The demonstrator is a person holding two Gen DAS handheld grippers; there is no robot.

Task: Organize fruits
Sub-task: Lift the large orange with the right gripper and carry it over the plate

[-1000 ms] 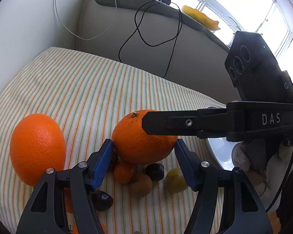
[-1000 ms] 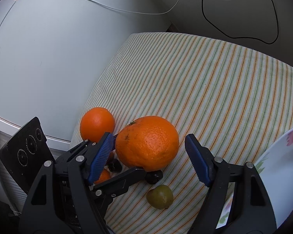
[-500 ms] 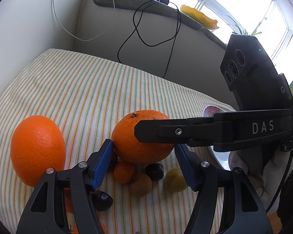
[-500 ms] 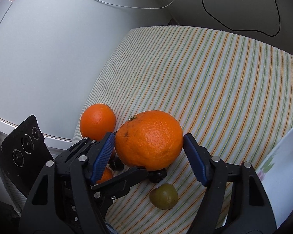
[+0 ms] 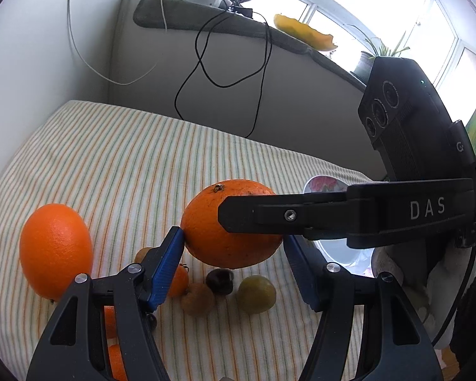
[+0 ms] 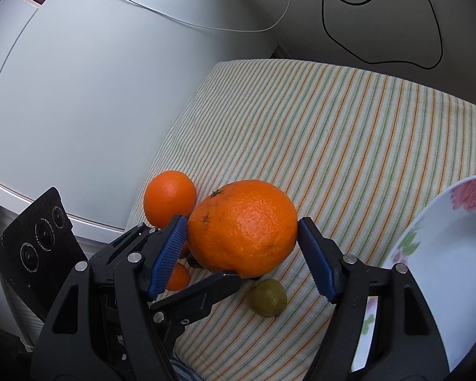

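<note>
The right tool point(image 6: 241, 255) has just been closing and clamps the big orange point(image 6: 242, 227), firm, rounded, fairly heavy, across its middle; the left tool point(image 5: 233, 268) stands open around it

Black gripper point(image 5: 233, 268) frames, ribbed blue pads point(image 5: 168, 268), silver screws, perhaps a white glove point(image 5: 441, 289).

The letters "DAS" are printed in pale capitals on the black side of the right hand-held gripper point(image 5: 238, 219), as seen from the left wrist view. A single rounded mark, possibly a "G" or a logo, is seen on the black camera block point(image 5: 409, 120) mounted above it; it cannot be read with certainty. Tiny white lettering rings the lenses of the other camera block point(image 6: 38, 241) in the right wrist view, too small to be read.
</note>
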